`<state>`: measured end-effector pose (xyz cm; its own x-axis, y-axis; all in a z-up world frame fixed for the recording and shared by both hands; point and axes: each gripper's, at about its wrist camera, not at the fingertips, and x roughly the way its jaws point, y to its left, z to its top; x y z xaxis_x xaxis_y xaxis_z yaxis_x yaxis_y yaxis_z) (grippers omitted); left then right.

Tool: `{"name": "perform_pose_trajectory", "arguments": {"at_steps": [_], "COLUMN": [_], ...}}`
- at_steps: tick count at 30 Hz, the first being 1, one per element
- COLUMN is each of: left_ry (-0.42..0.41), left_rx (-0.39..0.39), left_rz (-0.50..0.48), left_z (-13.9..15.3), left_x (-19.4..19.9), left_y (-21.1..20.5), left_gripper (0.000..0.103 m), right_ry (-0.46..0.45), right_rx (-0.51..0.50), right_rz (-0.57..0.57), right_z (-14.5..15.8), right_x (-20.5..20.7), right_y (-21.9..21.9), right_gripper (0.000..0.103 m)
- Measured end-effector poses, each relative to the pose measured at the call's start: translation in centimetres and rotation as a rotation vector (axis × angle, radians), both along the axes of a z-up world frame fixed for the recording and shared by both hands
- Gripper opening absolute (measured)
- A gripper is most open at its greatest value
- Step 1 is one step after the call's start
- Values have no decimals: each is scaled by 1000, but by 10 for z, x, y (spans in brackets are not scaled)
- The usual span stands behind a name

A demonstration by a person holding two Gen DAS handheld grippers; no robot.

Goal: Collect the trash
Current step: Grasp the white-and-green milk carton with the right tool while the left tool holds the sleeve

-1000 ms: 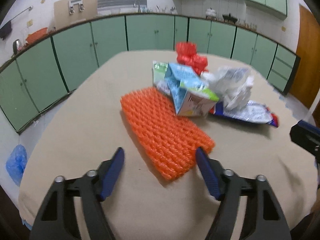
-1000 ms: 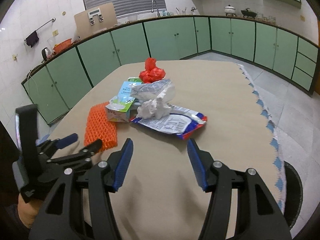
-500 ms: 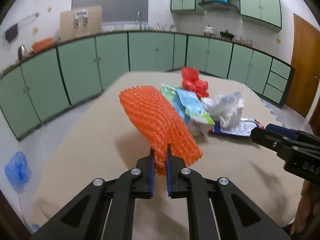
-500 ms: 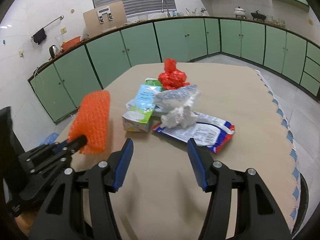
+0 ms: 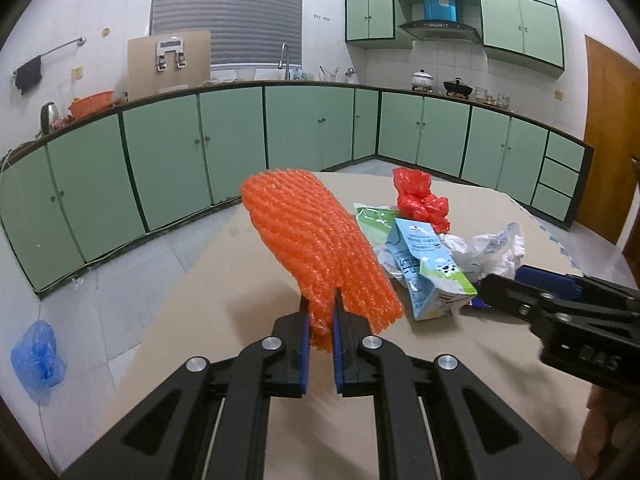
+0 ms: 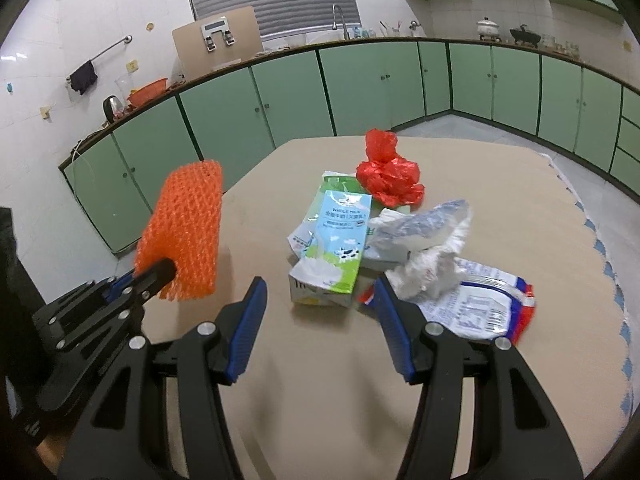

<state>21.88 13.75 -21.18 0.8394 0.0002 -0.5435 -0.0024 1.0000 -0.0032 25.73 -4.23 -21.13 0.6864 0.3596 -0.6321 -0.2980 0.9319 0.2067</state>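
An orange foam net sleeve (image 5: pixel 316 240) hangs lifted off the beige table (image 5: pixel 192 320), pinched at its near end by my left gripper (image 5: pixel 320 320), which is shut on it. From the right wrist view the same net sleeve (image 6: pixel 184 232) stands up at the left. My right gripper (image 6: pixel 320 304) is open just above the table, short of a milk carton (image 6: pixel 336 248) that lies on its side. Around the carton lie a crumpled white plastic bag (image 6: pixel 424 240), a flat red, white and blue wrapper (image 6: pixel 480 308) and a red plastic bag (image 6: pixel 388 176).
Green cabinets (image 5: pixel 232 144) curve round the room beyond the table. A blue plastic bag (image 5: pixel 38 356) lies on the floor at the left. The table's far right edge has a blue patterned trim (image 6: pixel 600 248). A wooden door (image 5: pixel 612 140) is at the right.
My left gripper shut on the near end of the orange net sleeve and lifted it off the table. The right gripper moved closer to the milk carton, still open.
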Motion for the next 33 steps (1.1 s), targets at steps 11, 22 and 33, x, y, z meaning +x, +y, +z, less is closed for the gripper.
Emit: {"name": "perform_pose_trajectory", "arguments": {"at_steps": [11,22,33], "left_ry": [-17,-4,-30], "left_rx": [-26,-45,-40], "left_rz": [-15,-38,-58], "left_z": [-2,-7,15], "left_x": [13,10,-14], "left_y": [22,22,6], "left_gripper": [9,9,9], "right_ry": [46,57,12], "right_rx": [-39,-28,26], "right_rz": [-79,-75,-82], "right_z": [-25,-28,4], "right_x": [26,28,-4], "right_y": [21,21,-2], "right_gripper": [54,44,44]}}
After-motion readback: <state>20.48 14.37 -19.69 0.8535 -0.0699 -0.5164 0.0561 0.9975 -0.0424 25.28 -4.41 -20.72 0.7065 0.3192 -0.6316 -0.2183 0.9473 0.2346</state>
